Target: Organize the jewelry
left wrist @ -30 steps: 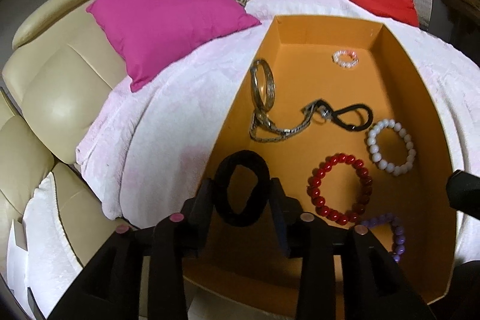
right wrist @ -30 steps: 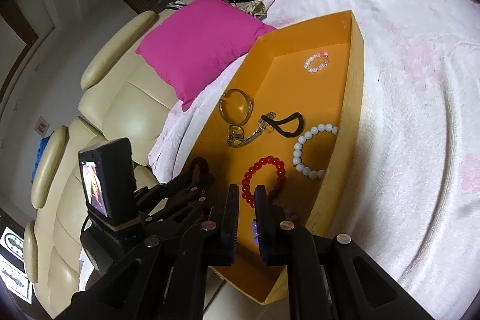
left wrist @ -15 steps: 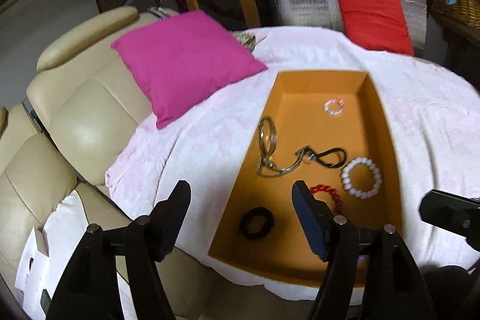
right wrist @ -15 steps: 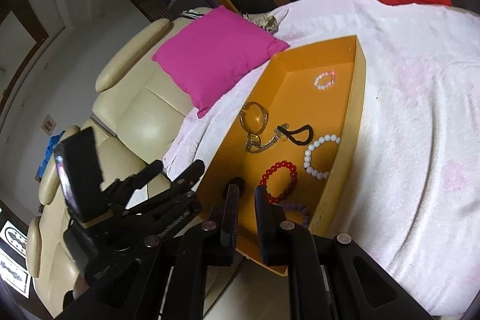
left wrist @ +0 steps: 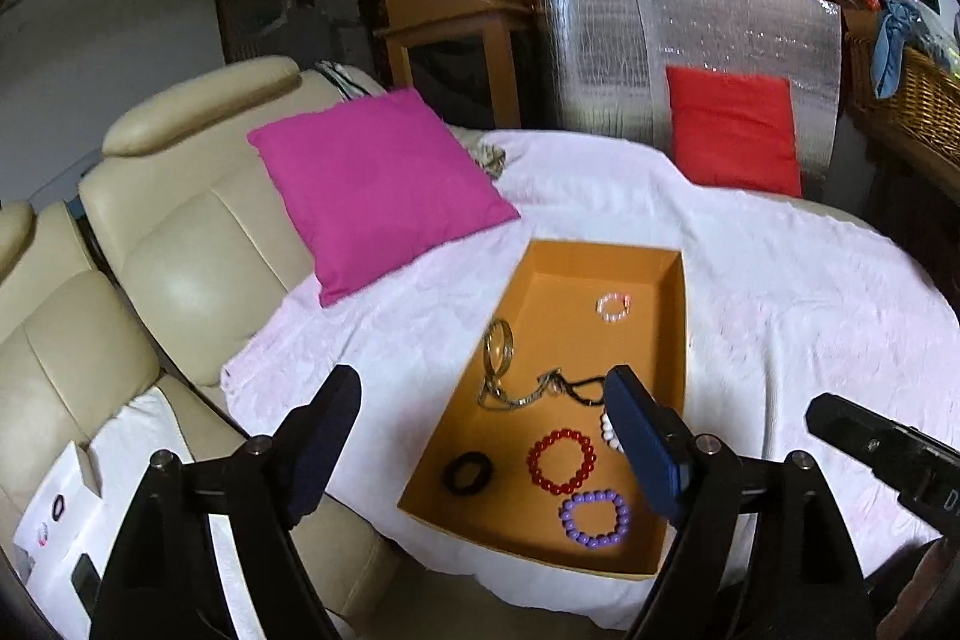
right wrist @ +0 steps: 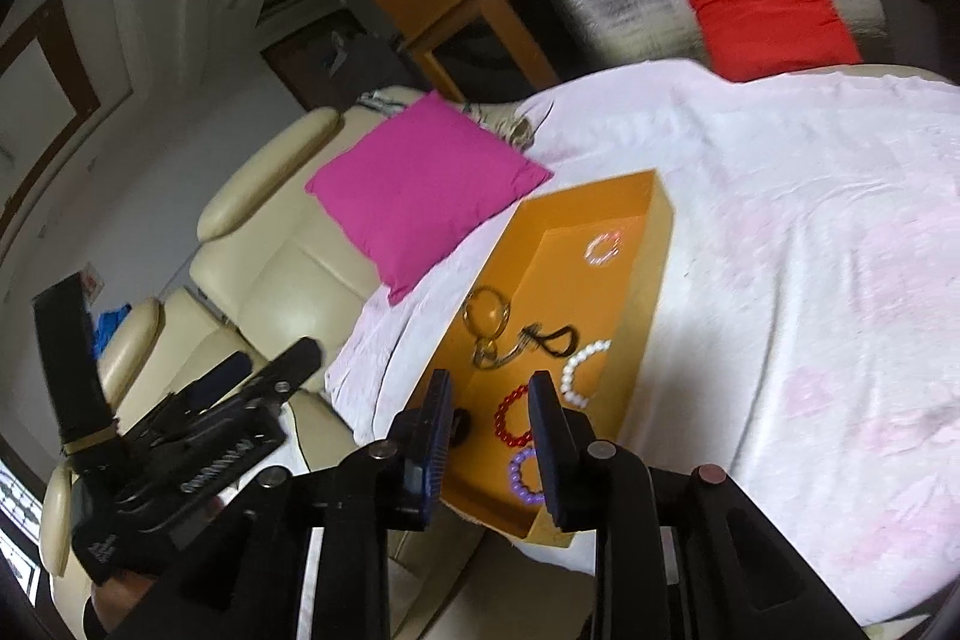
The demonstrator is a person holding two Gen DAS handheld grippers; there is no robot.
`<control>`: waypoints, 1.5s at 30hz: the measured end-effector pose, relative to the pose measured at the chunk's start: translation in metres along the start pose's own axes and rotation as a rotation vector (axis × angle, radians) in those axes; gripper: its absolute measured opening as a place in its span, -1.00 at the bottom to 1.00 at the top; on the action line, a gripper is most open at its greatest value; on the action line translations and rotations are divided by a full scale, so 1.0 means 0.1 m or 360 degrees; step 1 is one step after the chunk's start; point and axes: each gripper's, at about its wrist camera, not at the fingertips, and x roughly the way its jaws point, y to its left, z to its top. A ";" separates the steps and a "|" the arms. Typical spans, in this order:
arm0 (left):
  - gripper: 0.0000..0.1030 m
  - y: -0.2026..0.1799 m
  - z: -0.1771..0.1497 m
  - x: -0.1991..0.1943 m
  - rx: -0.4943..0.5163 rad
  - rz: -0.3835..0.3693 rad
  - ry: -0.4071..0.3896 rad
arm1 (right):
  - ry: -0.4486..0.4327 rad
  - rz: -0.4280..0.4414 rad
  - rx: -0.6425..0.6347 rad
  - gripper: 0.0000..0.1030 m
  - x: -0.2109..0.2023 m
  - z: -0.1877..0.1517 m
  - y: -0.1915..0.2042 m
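An orange box (left wrist: 675, 340) (right wrist: 651, 280) lies on a white cloth. Inside are a black hair band (left wrist: 468, 472), a red bead bracelet (left wrist: 562, 461) (right wrist: 510, 415), a purple bead bracelet (left wrist: 594, 518) (right wrist: 523, 475), a white bead bracelet (right wrist: 581, 370), a small pink-white ring of beads (left wrist: 613, 307) (right wrist: 603, 249), a gold bangle (left wrist: 500, 343) (right wrist: 489, 307) and a chain with a black cord (left wrist: 540, 391) (right wrist: 549, 337). My left gripper (left wrist: 480, 436) is wide open and empty, high above the box. My right gripper (right wrist: 492, 436) is open and empty, above the box's near end.
A pink cushion (left wrist: 372, 178) (right wrist: 420, 178) lies on a cream sofa (left wrist: 168, 244) left of the box. A red cushion (left wrist: 732, 130) leans on a silver panel (left wrist: 684, 40) at the back. A wicker basket (left wrist: 912, 94) stands at the far right. White cloth (left wrist: 810, 328) spreads to the right.
My left gripper let go of the black hair band, left it in the box, opened wide and drew up and back. My right gripper opened from shut and also drew back.
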 end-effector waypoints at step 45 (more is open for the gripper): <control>0.67 -0.60 0.08 -0.66 0.0154 0.0015 -0.0150 | -0.0276 -0.0336 -0.0150 0.08 -1.10 0.05 0.00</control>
